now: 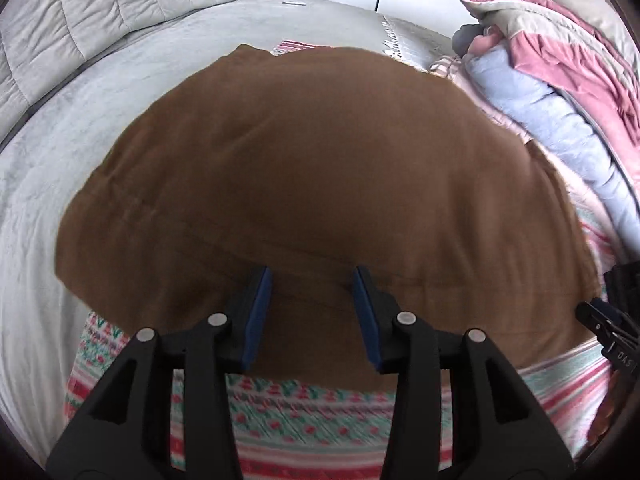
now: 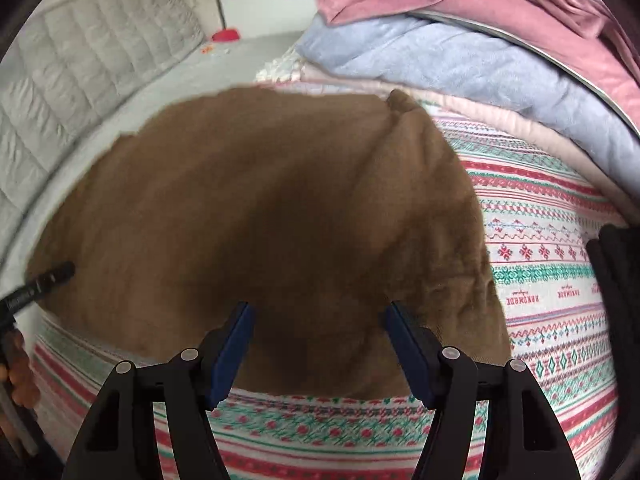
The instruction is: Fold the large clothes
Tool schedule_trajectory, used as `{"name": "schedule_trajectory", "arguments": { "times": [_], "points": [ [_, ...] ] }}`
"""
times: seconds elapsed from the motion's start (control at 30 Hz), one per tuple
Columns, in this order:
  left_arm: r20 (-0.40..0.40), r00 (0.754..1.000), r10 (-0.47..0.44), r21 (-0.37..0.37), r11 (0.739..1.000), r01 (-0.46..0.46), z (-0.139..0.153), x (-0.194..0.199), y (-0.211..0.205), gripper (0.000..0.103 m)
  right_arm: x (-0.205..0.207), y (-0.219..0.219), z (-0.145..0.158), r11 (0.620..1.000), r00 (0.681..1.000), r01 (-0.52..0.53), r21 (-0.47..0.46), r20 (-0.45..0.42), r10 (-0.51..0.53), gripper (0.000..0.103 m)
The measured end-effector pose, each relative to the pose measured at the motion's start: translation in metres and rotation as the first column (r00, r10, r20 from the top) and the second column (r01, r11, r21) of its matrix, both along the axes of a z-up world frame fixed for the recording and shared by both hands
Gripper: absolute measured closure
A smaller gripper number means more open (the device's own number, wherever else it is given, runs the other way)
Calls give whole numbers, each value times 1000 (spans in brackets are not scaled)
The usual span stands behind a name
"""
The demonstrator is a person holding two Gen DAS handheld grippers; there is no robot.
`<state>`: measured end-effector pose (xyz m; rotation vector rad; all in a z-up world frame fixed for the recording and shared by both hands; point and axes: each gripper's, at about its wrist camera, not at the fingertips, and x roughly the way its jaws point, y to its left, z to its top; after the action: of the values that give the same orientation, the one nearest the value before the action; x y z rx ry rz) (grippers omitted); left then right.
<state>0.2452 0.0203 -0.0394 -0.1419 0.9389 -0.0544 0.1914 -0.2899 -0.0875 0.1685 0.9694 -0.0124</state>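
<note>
Folded garment (image 1: pixel 320 168) on patterned blanket (image 2: pixel 552 240), bedding pile (image 2: pixel 460 52) behind

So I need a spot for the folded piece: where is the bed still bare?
Bare grey bedding lies between the brown garment and the quilted headboard, apart from small red things at its far edge. The other side is crowded: a heap of pink and blue bedding sits above the patterned sheet.

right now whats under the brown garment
The brown garment lies on a patterned striped blanket, which shows along its near and right edges, and on the grey bed cover at its far left. Whatever lies beneath its middle is covered.
</note>
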Motion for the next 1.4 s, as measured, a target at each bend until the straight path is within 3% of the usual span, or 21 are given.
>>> {"name": "schedule_trajectory", "arguments": {
  "times": [0.1, 0.23, 0.47, 0.63, 0.83, 0.93, 1.07, 1.4],
  "points": [
    [20, 1000, 16, -12, 1000, -16, -5, 2, 5, 59, 12, -3, -19, 1000, 1000, -18, 5, -9, 18, 34],
    [45, 999, -20, 73, 997, 17, -11, 0, -5, 58, 28, -6, -41, 999, 999, -27, 18, -36, 28, 34],
    [62, 998, -8, 72, 997, 3, -5, -5, 3, 59, 25, -5, -35, 1000, 1000, -19, 4, -15, 20, 34],
    [99, 995, 24, 123, 992, -36, 12, -18, 25, 58, 10, -6, -21, 1000, 1000, -24, -12, 16, 24, 32],
    [94, 984, 155, 97, 982, -164, 11, -17, 84, 59, 14, -1, -25, 999, 1000, -27, -32, 12, 27, 32],
    [70, 986, 151, 203, 966, -162, -5, -12, 85, 58, 17, 4, -30, 998, 1000, -14, -53, 16, 15, 31],
    [86, 988, 129, 266, 953, -148, -12, -12, 75, 58, 15, 8, -32, 997, 1000, 9, -77, 25, -7, 31],
    [92, 989, 115, 296, 945, -137, -9, -13, 74, 58, 6, 13, -33, 995, 999, 36, -93, 32, -33, 30]
  ]
}}
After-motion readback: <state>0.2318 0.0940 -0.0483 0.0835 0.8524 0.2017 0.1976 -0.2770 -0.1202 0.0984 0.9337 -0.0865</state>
